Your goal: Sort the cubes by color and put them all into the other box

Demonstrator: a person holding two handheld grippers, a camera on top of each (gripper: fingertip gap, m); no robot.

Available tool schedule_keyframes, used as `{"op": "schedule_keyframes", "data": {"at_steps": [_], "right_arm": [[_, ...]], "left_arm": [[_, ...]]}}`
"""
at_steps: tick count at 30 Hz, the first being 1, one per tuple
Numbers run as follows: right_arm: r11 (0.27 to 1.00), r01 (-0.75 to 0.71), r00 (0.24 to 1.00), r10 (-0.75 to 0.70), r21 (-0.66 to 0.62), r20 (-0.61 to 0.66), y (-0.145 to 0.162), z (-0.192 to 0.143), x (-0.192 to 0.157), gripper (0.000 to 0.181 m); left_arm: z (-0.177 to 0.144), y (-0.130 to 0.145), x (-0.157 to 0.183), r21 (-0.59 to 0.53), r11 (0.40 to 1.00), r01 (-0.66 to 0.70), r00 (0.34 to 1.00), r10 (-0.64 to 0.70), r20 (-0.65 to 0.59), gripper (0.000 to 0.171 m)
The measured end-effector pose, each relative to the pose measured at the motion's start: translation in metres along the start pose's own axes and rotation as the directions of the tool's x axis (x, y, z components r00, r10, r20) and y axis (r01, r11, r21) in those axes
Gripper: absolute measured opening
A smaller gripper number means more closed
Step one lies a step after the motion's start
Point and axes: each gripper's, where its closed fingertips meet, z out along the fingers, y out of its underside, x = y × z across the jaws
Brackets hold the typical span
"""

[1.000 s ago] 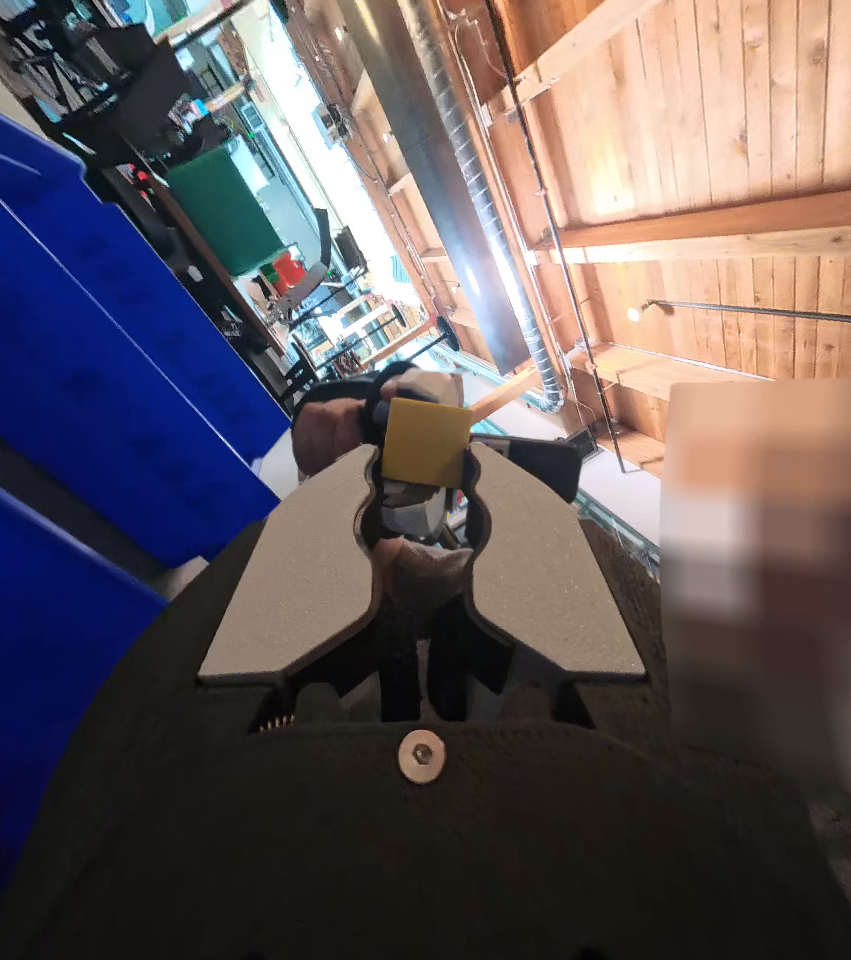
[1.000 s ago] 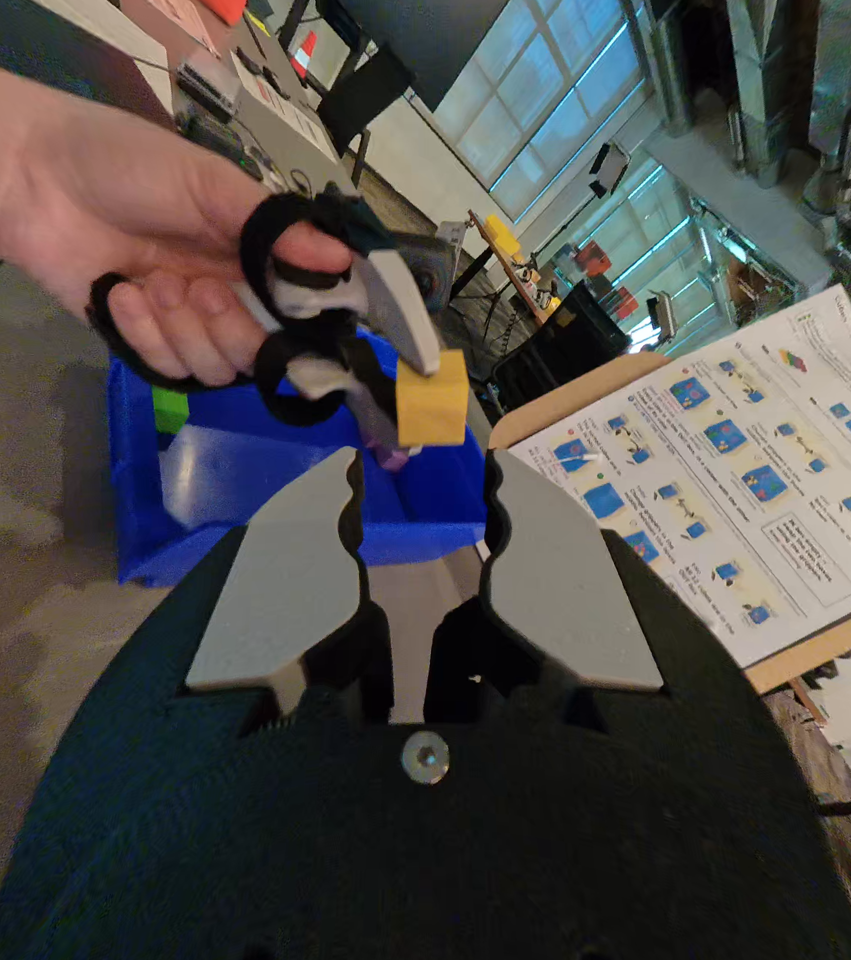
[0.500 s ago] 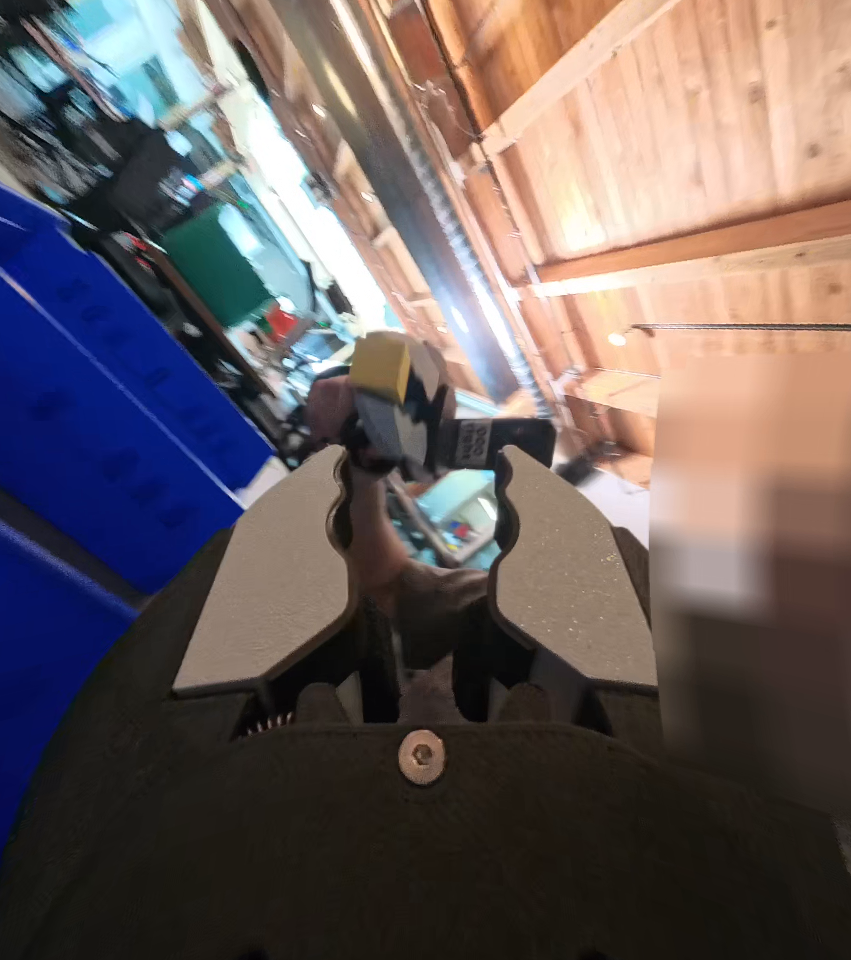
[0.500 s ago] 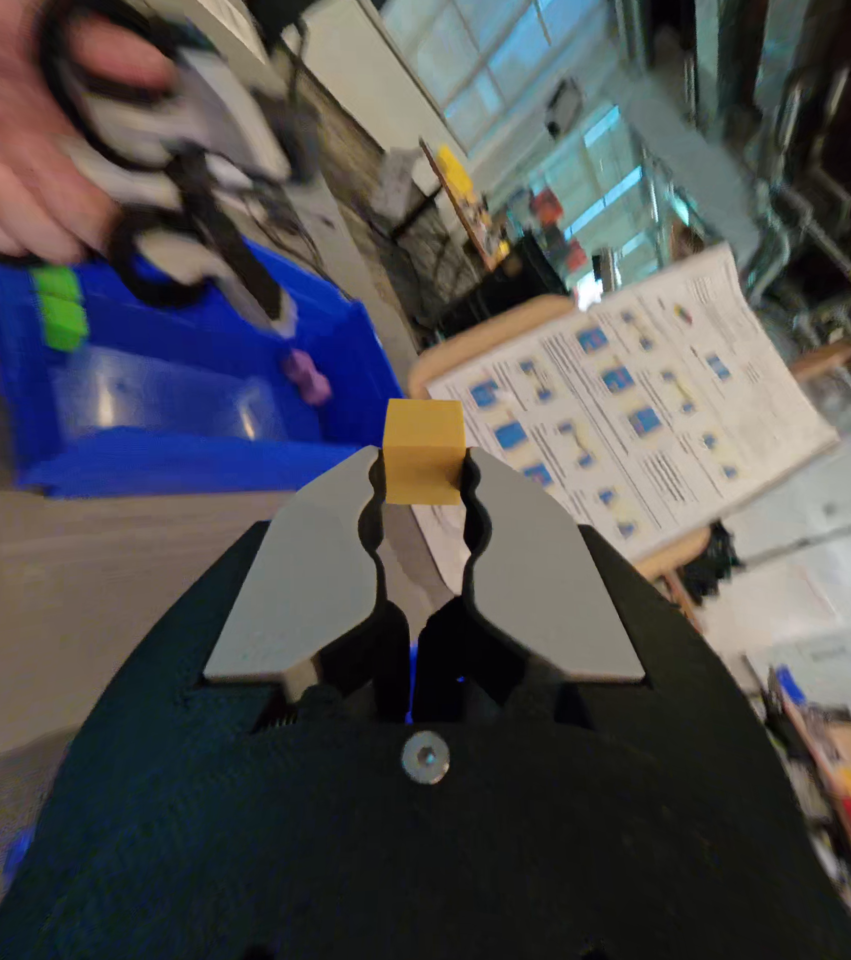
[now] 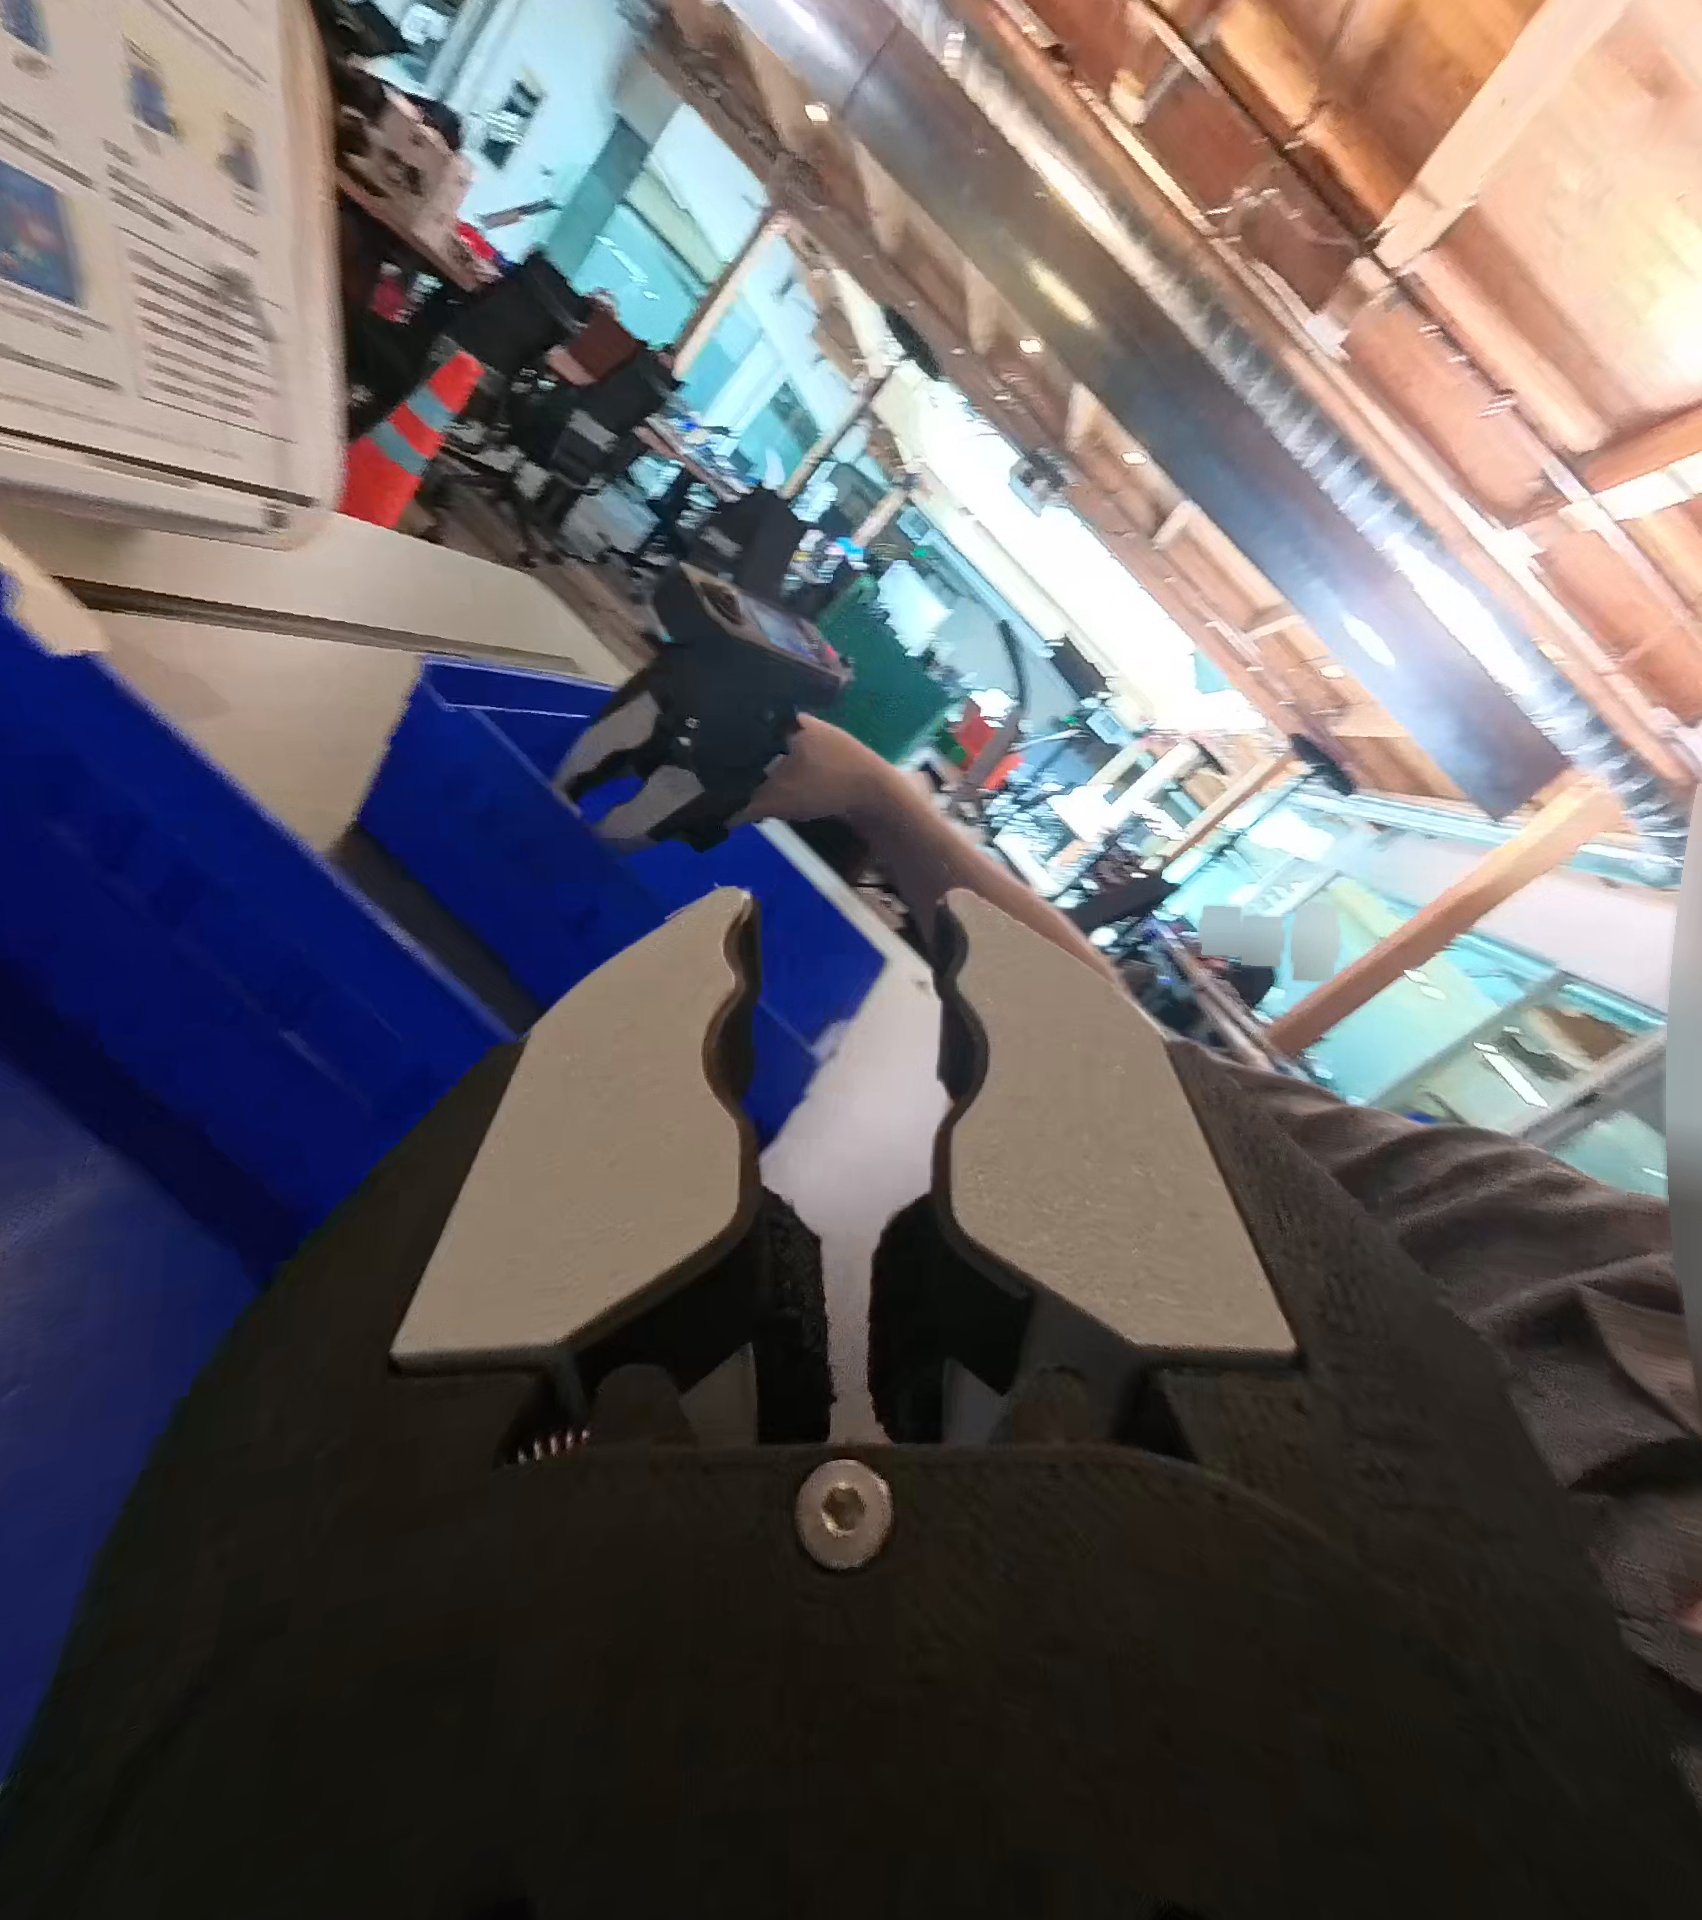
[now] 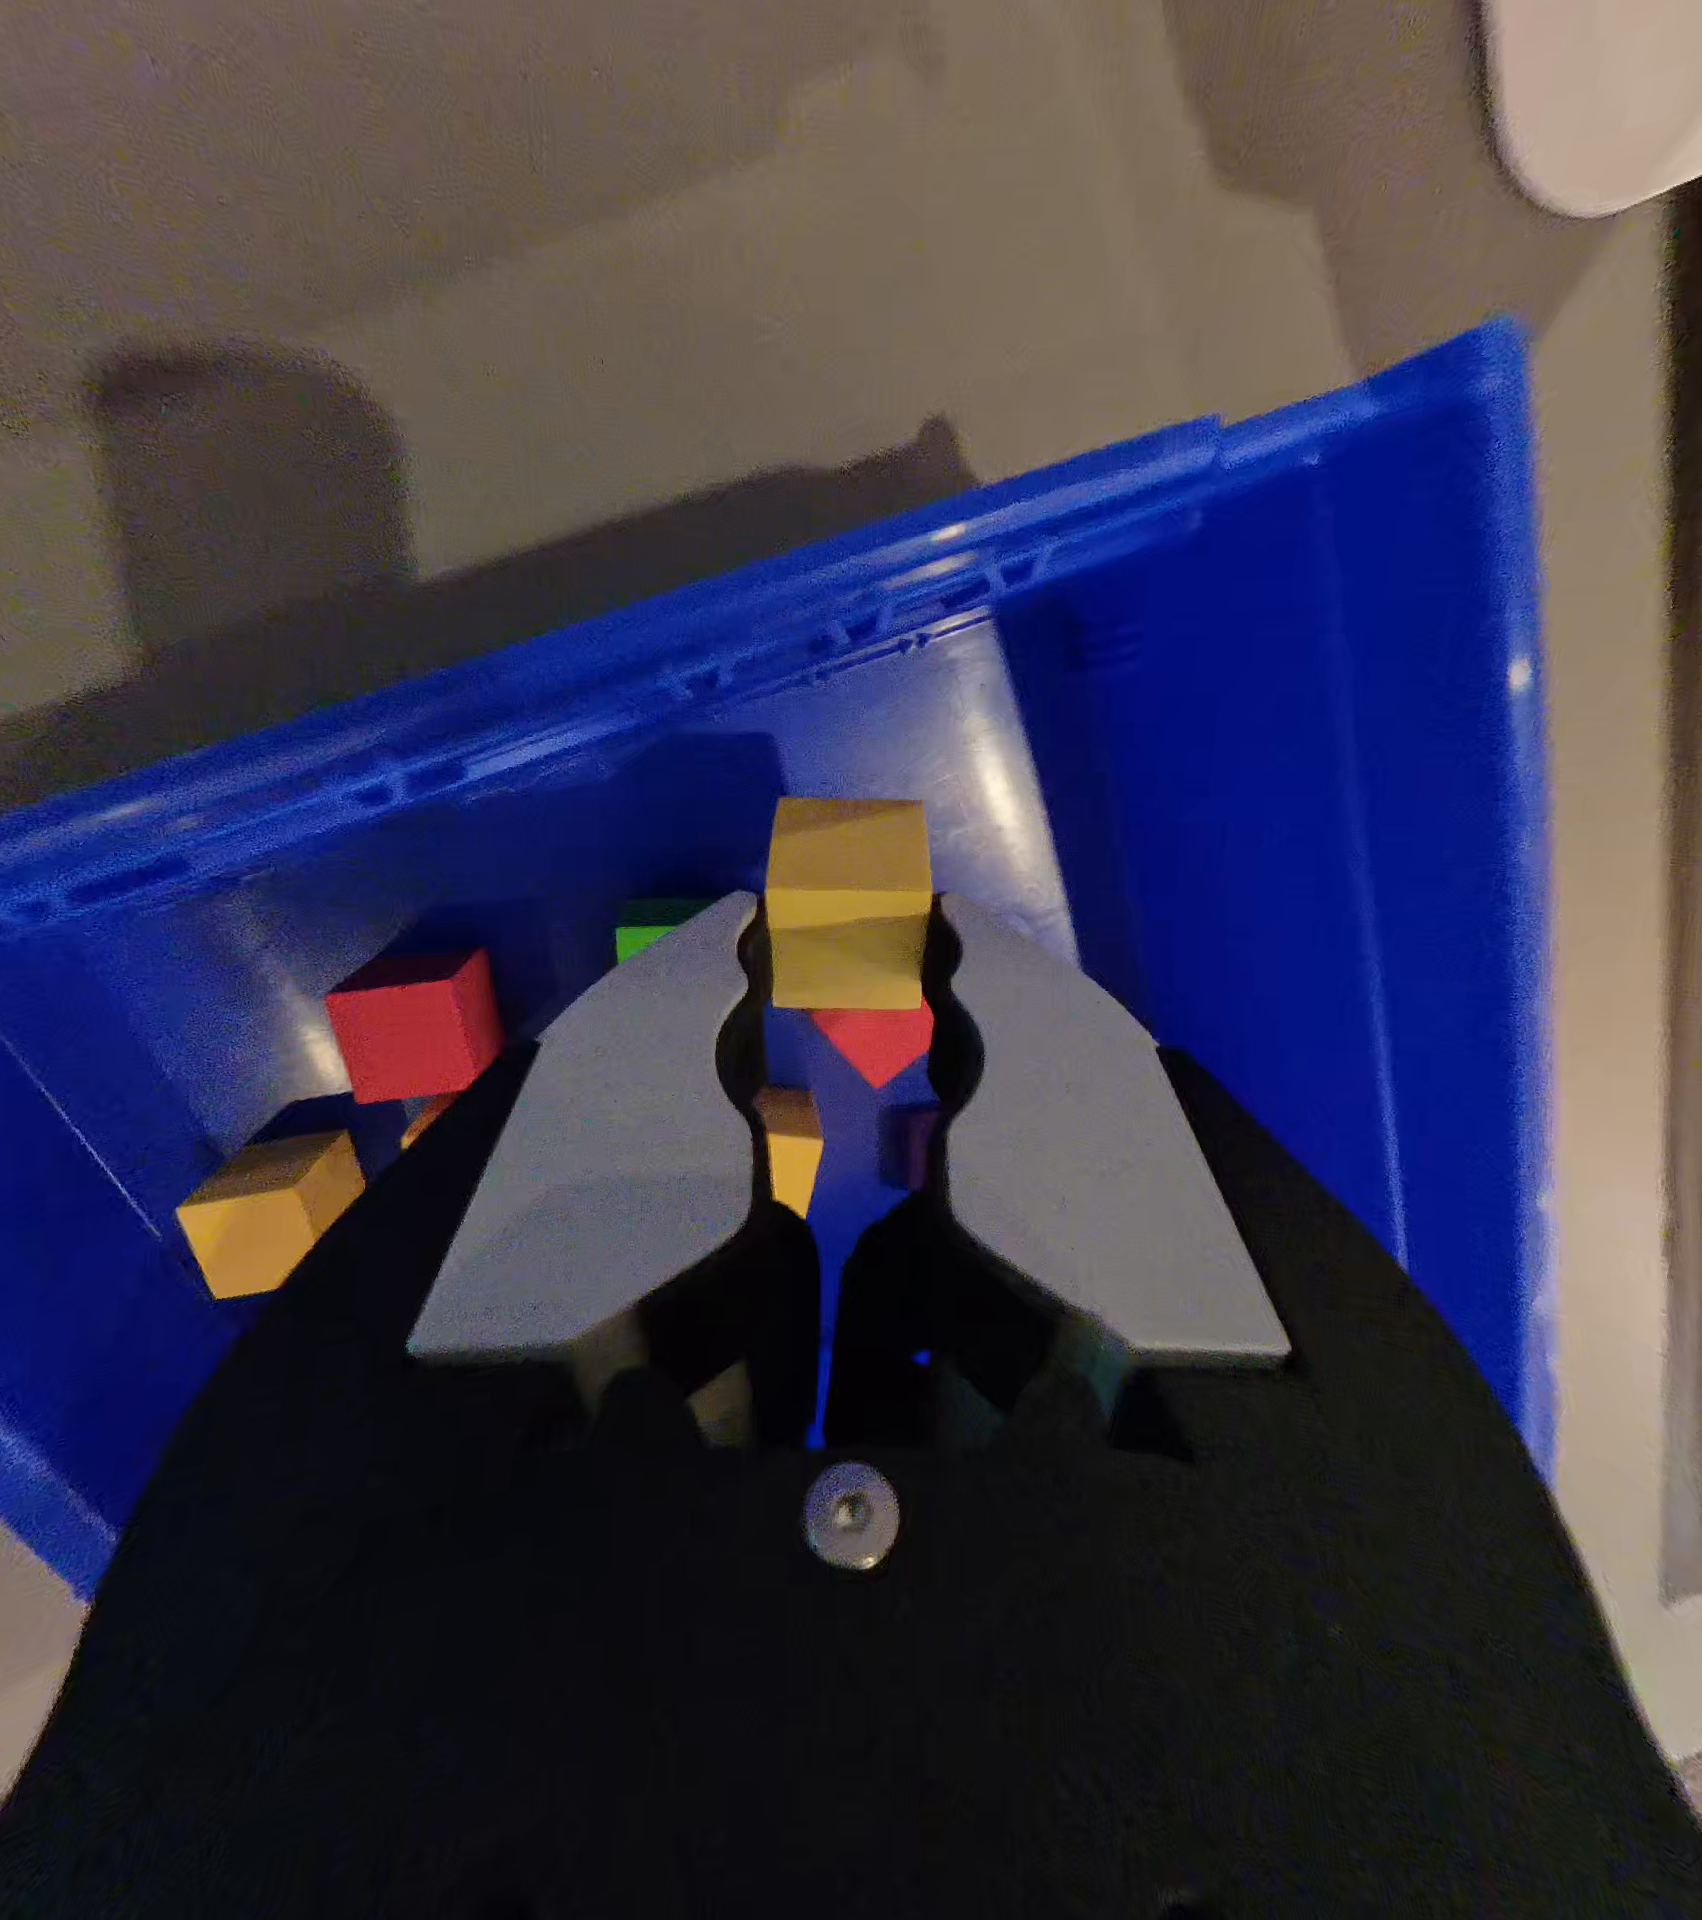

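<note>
Over a blue bin (image 6: 1242, 644) of cubes, the right gripper (image 6: 847, 914) clamps a yellow cube (image 6: 847, 904) by opposite flat faces, apparently light, rigid and smooth; the left gripper (image 5: 847, 925) hangs parted, empty.

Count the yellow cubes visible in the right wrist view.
3. One yellow cube is clamped at the tips of the right gripper; a second lies at the blue bin's left; a third shows between the fingers. More may be hidden.
</note>
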Motion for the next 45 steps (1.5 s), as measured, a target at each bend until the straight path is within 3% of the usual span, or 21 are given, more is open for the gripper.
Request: {"op": "schedule_keyframes", "data": {"at_steps": [5,11,13,15,16,18,22,25,29,30,32,34,45], "right_arm": [[0.994,-0.054,0.996,0.061,-0.097,0.067,0.007,0.028,0.005,0.028],[0.965,-0.062,0.994,0.082,-0.253,0.070,0.025,0.042,0.006,0.028],[0.956,-0.045,0.996,0.067,-0.288,0.066,0.026,0.043,0.005,0.029],[0.950,-0.046,0.995,0.070,-0.309,0.066,0.028,0.043,0.005,0.040],[0.951,-0.049,0.995,0.073,-0.305,0.070,0.028,0.042,0.004,0.045],[0.959,-0.064,0.994,0.087,-0.274,0.071,0.026,0.037,0.003,0.050],[0.977,-0.082,0.996,0.089,-0.198,0.028,0.023,0.017,0.001,0.052],[0.984,-0.074,0.992,0.057,-0.160,-0.109,0.027,-0.008,0.006,0.051],[0.997,-0.051,0.973,0.038,-0.052,-0.230,0.028,-0.040,-0.001,0.047],[0.999,-0.036,0.969,0.028,-0.028,-0.246,0.027,-0.046,-0.006,0.046],[1.000,-0.008,0.963,0.008,-0.001,-0.271,0.028,-0.053,-0.014,0.045],[1.000,0.014,0.956,-0.013,0.001,-0.294,0.030,-0.056,-0.021,0.045],[0.997,0.077,0.944,-0.062,0.033,-0.324,0.035,-0.061,-0.040,0.045]], "left_arm": [[-0.033,-0.014,-0.029,0.008,0.994,-0.105,0.955,0.099,0.278,0.031],[-0.044,-0.015,-0.040,-0.064,0.986,-0.157,0.898,0.170,0.406,0.031],[-0.051,-0.009,-0.059,-0.171,0.971,-0.167,0.813,0.233,0.533,0.032],[-0.065,0.006,-0.089,-0.386,0.912,-0.138,0.643,0.379,0.665,0.037],[-0.066,0.015,-0.097,-0.472,0.875,-0.104,0.608,0.432,0.667,0.037],[-0.058,0.025,-0.108,-0.547,0.835,-0.061,0.612,0.464,0.641,0.041],[-0.046,0.006,-0.143,-0.568,0.821,-0.047,0.554,0.495,0.669,0.051],[-0.025,-0.008,-0.178,-0.608,0.793,-0.036,0.519,0.535,0.667,0.051],[-0.030,-0.015,-0.237,-0.795,0.595,0.116,0.312,0.738,0.598,0.049],[-0.028,-0.013,-0.248,-0.788,0.593,0.166,0.315,0.725,0.612,0.049],[-0.015,-0.004,-0.261,-0.717,0.646,0.261,0.392,0.608,0.691,0.051],[-0.004,-0.001,-0.271,-0.662,0.684,0.307,0.423,0.525,0.739,0.051],[0.000,0.001,-0.309,-0.597,0.715,0.365,0.367,0.479,0.797,0.050]]}}
